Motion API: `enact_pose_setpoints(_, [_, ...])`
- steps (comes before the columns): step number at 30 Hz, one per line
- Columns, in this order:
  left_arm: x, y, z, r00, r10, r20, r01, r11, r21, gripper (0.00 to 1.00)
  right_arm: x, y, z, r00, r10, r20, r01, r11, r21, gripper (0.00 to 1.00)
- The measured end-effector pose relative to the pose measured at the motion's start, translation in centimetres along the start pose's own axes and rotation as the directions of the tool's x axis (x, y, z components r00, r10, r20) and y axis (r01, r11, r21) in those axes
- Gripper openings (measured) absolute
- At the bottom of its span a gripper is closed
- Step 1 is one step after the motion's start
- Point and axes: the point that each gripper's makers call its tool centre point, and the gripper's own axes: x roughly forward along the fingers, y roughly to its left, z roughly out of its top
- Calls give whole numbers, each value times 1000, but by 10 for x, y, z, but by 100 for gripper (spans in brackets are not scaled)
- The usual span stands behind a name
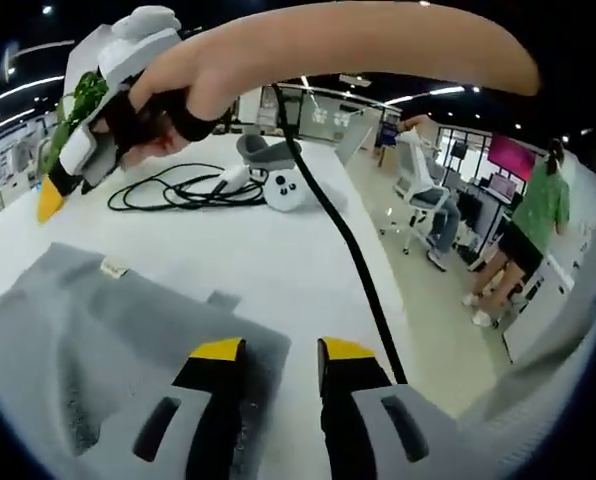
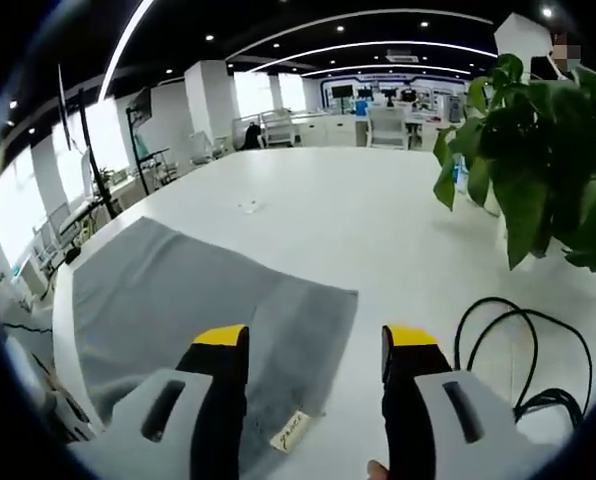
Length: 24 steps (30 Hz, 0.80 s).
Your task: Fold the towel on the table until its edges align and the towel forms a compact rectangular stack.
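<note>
A grey towel (image 1: 98, 340) lies on the white table (image 1: 278, 250), with a small label (image 1: 113, 267) at its far edge. My left gripper (image 1: 281, 350) hovers open over the towel's near right corner, holding nothing. In the right gripper view the towel (image 2: 178, 300) spreads from the centre toward the left, its label (image 2: 291, 430) by my right gripper (image 2: 316, 340). That gripper is wide open and empty, just above the towel's edge. A hand holds the right gripper (image 1: 63, 170) at the upper left of the left gripper view, above the table beyond the towel.
A coiled black cable (image 1: 183, 190), a white controller (image 1: 288, 190) and a grey object (image 1: 263, 150) lie beyond the towel. A black cord (image 1: 348, 240) hangs across the table. A potted plant (image 2: 538, 170) and cable loops (image 2: 518, 350) sit on the right. People and chairs (image 1: 423, 200) stand past the table edge.
</note>
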Motion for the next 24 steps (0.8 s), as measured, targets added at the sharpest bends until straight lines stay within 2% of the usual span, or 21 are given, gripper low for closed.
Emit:
enact_pose_setpoints(7, [5,6,-9,999,17,-27,-16,999,39,26,11,-1,-8,1000,5,-13,-5,1000,23,51])
enact_pose_setpoints(10, [6,9,-10,999,29,-45,-23,990,140,22,14,-3,-10,1000,3,-16,-3,1000,22,51])
enact_pose_setpoints(15, [7,12,-12,996,67,-56,-48,957,287,15,20,-9,-9,1000,-12,-5,13,999,44,50])
enact_pose_setpoints(16, [8,10,-11,997,60,-51,-43,955,293,16,20,-9,-9,1000,-12,-6,13,999,45,50])
enact_pose_setpoints(18, [7,13,-11,997,51,-58,-35,965,262,15,23,-8,-11,1000,-10,-10,10,999,37,49])
enact_pose_setpoints(24, [7,16,-10,997,42,-59,-24,962,271,9,28,-6,-16,1000,-10,-24,10,1000,25,49])
